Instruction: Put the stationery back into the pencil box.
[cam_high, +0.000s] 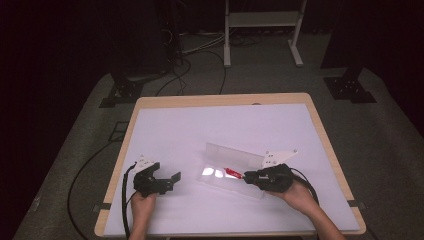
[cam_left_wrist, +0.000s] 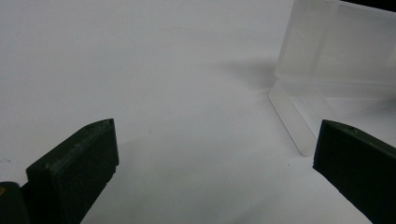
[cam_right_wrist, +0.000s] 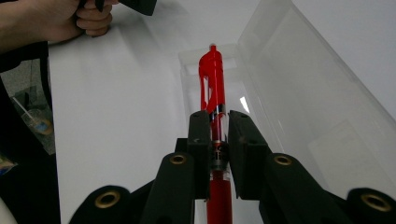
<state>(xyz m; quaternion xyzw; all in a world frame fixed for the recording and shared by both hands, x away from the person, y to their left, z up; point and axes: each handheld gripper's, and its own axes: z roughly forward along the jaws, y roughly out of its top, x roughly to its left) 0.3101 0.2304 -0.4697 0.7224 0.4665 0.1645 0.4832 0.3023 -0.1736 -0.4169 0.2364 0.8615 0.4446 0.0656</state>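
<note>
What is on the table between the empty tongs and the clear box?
Nothing: in the high view, bare white table lies between the left tongs and the clear box.

The left gripper (cam_high: 172, 178) sits low at the table's near left, its jaws spread wide with nothing between them, gripped from behind by the left hand (cam_high: 143, 202). The right gripper (cam_high: 246, 177) points leftward toward it, jaws pinched on a pen (cam_right_wrist: 212, 88), the right hand (cam_high: 299, 196) behind.
</note>
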